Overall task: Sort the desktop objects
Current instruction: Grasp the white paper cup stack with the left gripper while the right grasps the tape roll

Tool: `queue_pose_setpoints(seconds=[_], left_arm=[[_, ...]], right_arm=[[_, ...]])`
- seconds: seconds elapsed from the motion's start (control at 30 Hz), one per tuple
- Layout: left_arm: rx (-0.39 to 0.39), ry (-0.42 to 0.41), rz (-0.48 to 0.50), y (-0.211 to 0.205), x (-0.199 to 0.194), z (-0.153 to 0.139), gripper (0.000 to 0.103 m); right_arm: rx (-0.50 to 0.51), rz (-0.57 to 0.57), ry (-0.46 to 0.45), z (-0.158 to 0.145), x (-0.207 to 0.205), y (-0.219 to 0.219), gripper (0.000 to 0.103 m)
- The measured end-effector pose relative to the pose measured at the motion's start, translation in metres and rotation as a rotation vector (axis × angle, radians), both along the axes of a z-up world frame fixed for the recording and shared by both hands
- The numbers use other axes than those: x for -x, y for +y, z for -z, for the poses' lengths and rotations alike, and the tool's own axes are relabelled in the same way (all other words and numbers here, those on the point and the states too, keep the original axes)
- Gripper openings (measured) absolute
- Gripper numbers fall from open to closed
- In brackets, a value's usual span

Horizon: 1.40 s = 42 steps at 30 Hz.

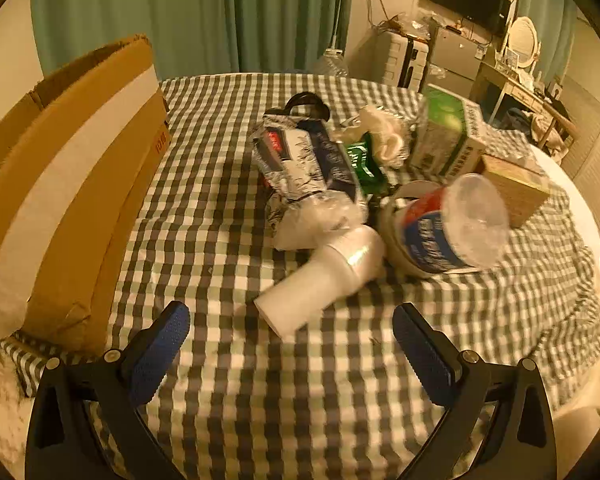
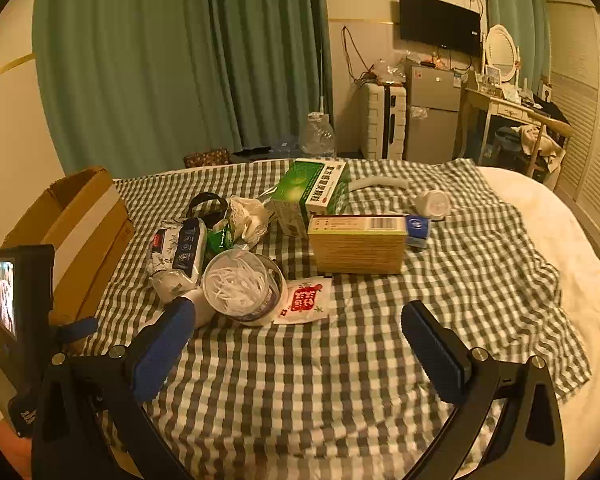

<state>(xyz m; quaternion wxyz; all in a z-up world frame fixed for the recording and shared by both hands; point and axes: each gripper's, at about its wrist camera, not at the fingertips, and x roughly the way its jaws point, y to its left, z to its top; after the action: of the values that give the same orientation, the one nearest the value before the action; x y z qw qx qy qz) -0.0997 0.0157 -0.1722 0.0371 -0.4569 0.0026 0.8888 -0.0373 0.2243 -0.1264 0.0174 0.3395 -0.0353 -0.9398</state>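
A pile of objects lies on the checked cloth. A white paper cup lies on its side just ahead of my left gripper, which is open and holds nothing. Behind the cup are a printed wrapper pack, a clear-lidded tub, a green-and-white box and a yellow box. My right gripper is open and empty, nearer the front than the tub, a red-printed sachet, the yellow box and the green box.
An open cardboard box stands at the left edge of the cloth. A small blue box, a white cup and a white tube lie further back on the right. The left gripper's body shows at the left.
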Motion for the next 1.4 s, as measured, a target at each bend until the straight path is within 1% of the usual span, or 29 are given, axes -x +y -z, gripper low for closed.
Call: queue_pose_setpoints(seconds=[0.1, 0.2, 0.37, 0.43, 0.5, 0.53, 0.63, 0.73, 0.8, 0.87, 0.97, 1.1, 1.17, 1.2, 1.23, 1.27, 1.3, 1.33, 1.37, 1.4], left_arm=[[0.017, 0.002, 0.013, 0.0, 0.004, 0.009, 0.103], [-0.007, -0.029, 0.036, 0.0, 0.009, 0.02, 0.103], [-0.025, -0.027, 0.055, 0.0, 0.016, 0.026, 0.103], [-0.004, -0.012, 0.059, 0.001, 0.019, 0.028, 0.103], [0.041, 0.014, 0.075, 0.003, 0.026, 0.03, 0.103], [0.051, 0.021, 0.082, 0.004, 0.028, 0.031, 0.103], [0.041, 0.03, 0.121, 0.006, 0.036, 0.035, 0.103], [0.032, 0.017, 0.137, 0.006, 0.036, 0.041, 0.103], [0.054, 0.015, 0.156, 0.01, 0.034, 0.045, 0.103], [0.066, -0.005, 0.162, 0.01, 0.035, 0.05, 0.103], [0.067, -0.001, 0.148, 0.007, 0.034, 0.053, 0.103], [0.078, 0.007, 0.15, 0.004, 0.032, 0.056, 0.102], [0.08, 0.005, 0.14, 0.0, 0.034, 0.056, 0.097], [0.076, -0.004, 0.141, 0.0, 0.033, 0.057, 0.093], [0.057, -0.027, 0.149, -0.002, 0.034, 0.059, 0.088], [0.051, -0.029, 0.151, 0.004, 0.037, 0.059, 0.087], [0.048, -0.029, 0.155, 0.003, 0.036, 0.06, 0.082], [0.045, -0.031, 0.169, 0.004, 0.036, 0.06, 0.075], [0.045, -0.029, 0.179, 0.005, 0.035, 0.06, 0.072], [0.047, -0.024, 0.189, 0.005, 0.032, 0.06, 0.063]], right_arm=[[-0.006, -0.014, -0.014, 0.007, 0.011, -0.005, 0.103], [-0.008, -0.032, -0.026, 0.014, 0.022, -0.012, 0.103], [-0.033, -0.059, -0.046, 0.026, 0.042, -0.024, 0.103], [-0.041, -0.068, -0.058, 0.032, 0.05, -0.027, 0.103], [-0.024, -0.074, -0.068, 0.037, 0.057, -0.029, 0.103], [-0.019, -0.078, -0.074, 0.039, 0.059, -0.03, 0.103], [-0.02, -0.089, -0.088, 0.045, 0.069, -0.033, 0.103], [-0.021, -0.094, -0.107, 0.051, 0.076, -0.035, 0.102], [-0.008, -0.092, -0.12, 0.057, 0.083, -0.035, 0.102], [-0.003, -0.087, -0.138, 0.062, 0.088, -0.035, 0.099], [0.01, -0.092, -0.172, 0.07, 0.093, -0.036, 0.098], [-0.002, -0.114, -0.185, 0.075, 0.098, -0.039, 0.09], [0.009, -0.115, -0.188, 0.076, 0.1, -0.038, 0.088], [0.018, -0.115, -0.192, 0.077, 0.101, -0.038, 0.087], [0.021, -0.117, -0.196, 0.078, 0.102, -0.038, 0.086], [0.022, -0.119, -0.2, 0.08, 0.103, -0.038, 0.085], [0.025, -0.125, -0.202, 0.081, 0.103, -0.039, 0.084], [0.026, -0.129, -0.201, 0.081, 0.103, -0.04, 0.08], [0.028, -0.134, -0.201, 0.081, 0.103, -0.041, 0.077], [0.029, -0.141, -0.202, 0.081, 0.104, -0.043, 0.071]])
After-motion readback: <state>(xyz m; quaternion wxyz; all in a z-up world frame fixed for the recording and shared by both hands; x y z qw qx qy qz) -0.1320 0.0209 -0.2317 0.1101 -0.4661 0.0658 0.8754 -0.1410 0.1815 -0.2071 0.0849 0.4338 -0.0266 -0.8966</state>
